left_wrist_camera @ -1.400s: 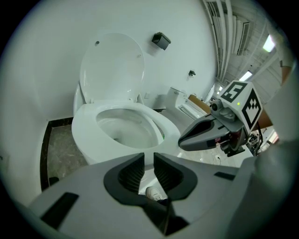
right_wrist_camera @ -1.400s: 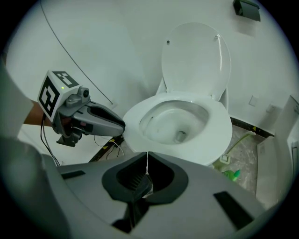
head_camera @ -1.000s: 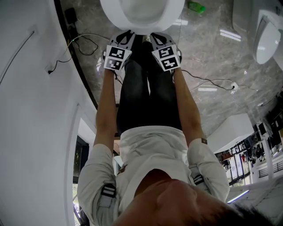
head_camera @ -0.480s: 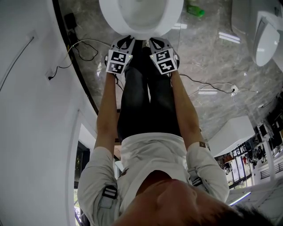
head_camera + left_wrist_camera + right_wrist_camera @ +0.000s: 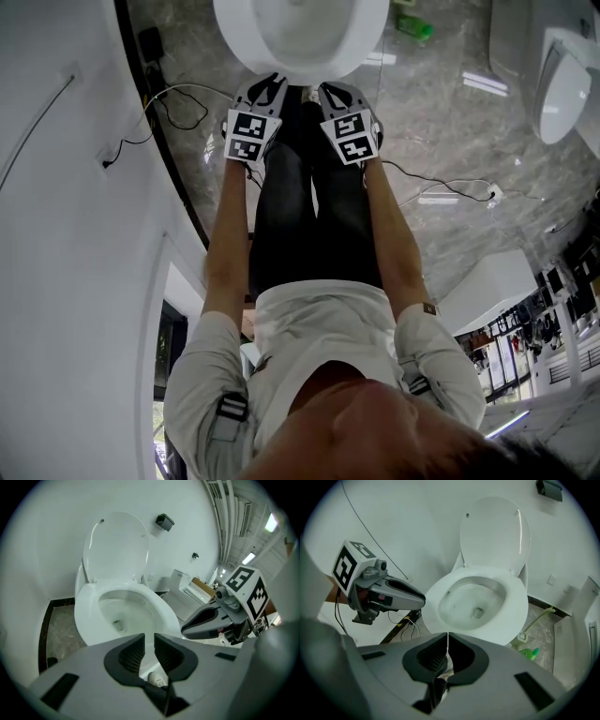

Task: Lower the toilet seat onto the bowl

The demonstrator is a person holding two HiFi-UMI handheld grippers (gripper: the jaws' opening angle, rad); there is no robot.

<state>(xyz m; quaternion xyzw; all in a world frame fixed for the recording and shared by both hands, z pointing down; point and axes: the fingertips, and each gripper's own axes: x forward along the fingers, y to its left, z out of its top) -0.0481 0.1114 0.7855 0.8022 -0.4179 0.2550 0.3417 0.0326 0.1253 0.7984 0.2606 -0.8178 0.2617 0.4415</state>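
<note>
The toilet seat (image 5: 116,545) stands upright behind the bowl (image 5: 83,613), leaning back toward the wall, so the lowering is not yet begun. The left hand-held gripper (image 5: 148,638) has its jaws a little apart with nothing between them; the right hand-held gripper (image 5: 447,637) is pressed together and empty, perhaps to nudge the seat's edge rather than pinch it. Both hang side by side just before the bowl's near rim, well short of the seat, likely readying the reach
</note>
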